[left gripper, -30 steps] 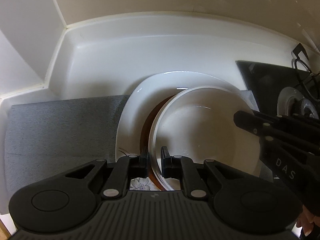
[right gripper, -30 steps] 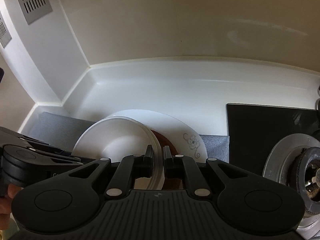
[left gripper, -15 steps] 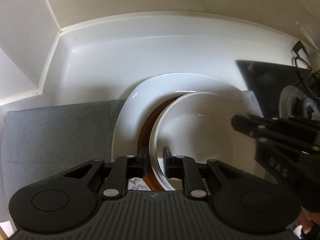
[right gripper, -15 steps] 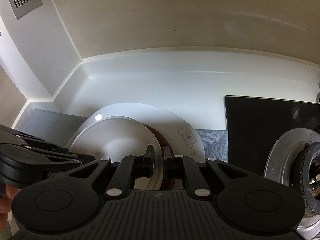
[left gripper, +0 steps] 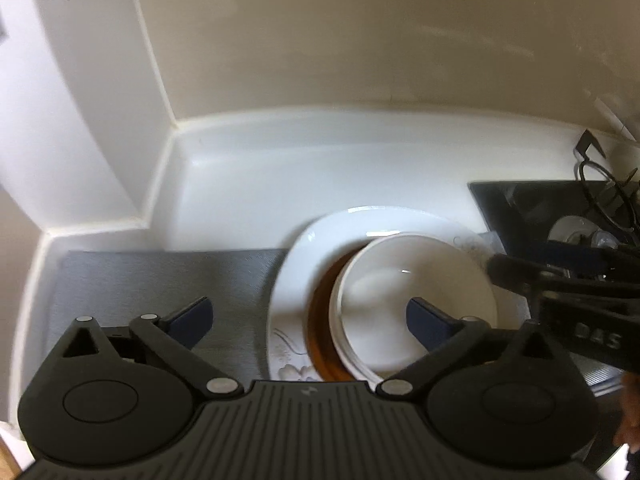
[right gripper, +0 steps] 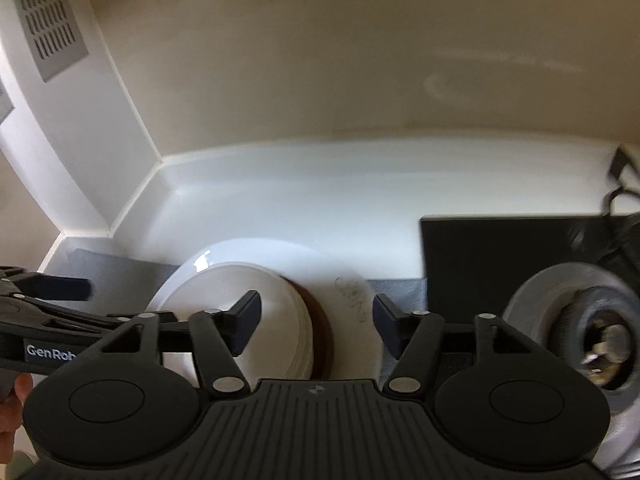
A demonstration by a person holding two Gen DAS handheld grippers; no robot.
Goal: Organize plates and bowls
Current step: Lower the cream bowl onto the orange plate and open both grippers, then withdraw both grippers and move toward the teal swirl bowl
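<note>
A stack of white bowls [left gripper: 412,280] sits in a brown dish [left gripper: 320,320] on a large white plate with a floral print [left gripper: 304,256], on the grey mat [left gripper: 160,280]. My left gripper [left gripper: 308,316] is open, its fingers spread to either side of the stack's near rim, holding nothing. My right gripper [right gripper: 316,320] is also open and empty over the bowls [right gripper: 240,292], brown dish [right gripper: 320,328] and plate [right gripper: 352,300]. The right gripper shows in the left wrist view [left gripper: 560,284]; the left one shows in the right wrist view [right gripper: 48,300].
The white counter [left gripper: 320,168] runs back to a beige wall and a corner on the left. A black stove top [right gripper: 500,260] with a burner [right gripper: 580,328] lies right of the mat. A vent grille [right gripper: 48,28] is on the left wall.
Both grippers were shut on the rim of the bowl stack; both have opened and drawn back and up. The stack now rests on the plate.
</note>
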